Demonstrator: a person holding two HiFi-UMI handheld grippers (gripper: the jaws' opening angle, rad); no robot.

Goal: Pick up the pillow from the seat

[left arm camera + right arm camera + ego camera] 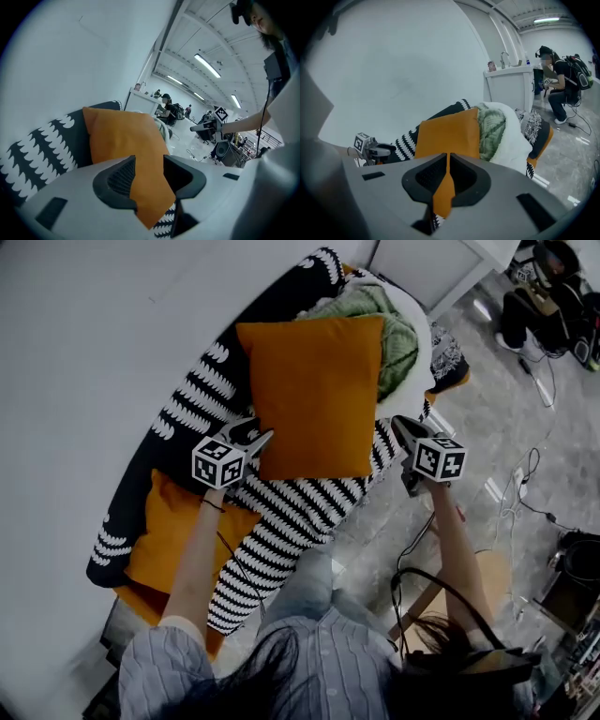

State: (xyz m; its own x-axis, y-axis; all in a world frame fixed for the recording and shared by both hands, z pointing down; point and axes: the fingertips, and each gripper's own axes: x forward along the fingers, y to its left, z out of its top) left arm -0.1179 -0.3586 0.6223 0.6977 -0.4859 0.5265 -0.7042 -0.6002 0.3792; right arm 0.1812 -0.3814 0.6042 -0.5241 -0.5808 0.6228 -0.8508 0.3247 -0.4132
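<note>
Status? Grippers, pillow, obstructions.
Left gripper open at the orange pillow's near-left corner. Right gripper shut, empty, just off its right edge. Pillow on the patterned seat, not lifted. Green blanket behind it, not in the way.

Pillow point(314, 395): was plain orange, no print.
Seat cover point(281, 512): was blk w/ rows of wht scallops.
Cushion point(178, 531): showed yellow-orange under the cover.
Throw point(491, 131): was green, leaf-like pattern.
Blanket point(513, 140): was wht.
Left gripper point(255, 437) & right gripper point(401, 426): cubes had blk-&-wht squares; claws were dk grey.
Floor point(487, 399): was mottled grey.
Shirt point(309, 662): was blue-grey w/ thin stripes.
</note>
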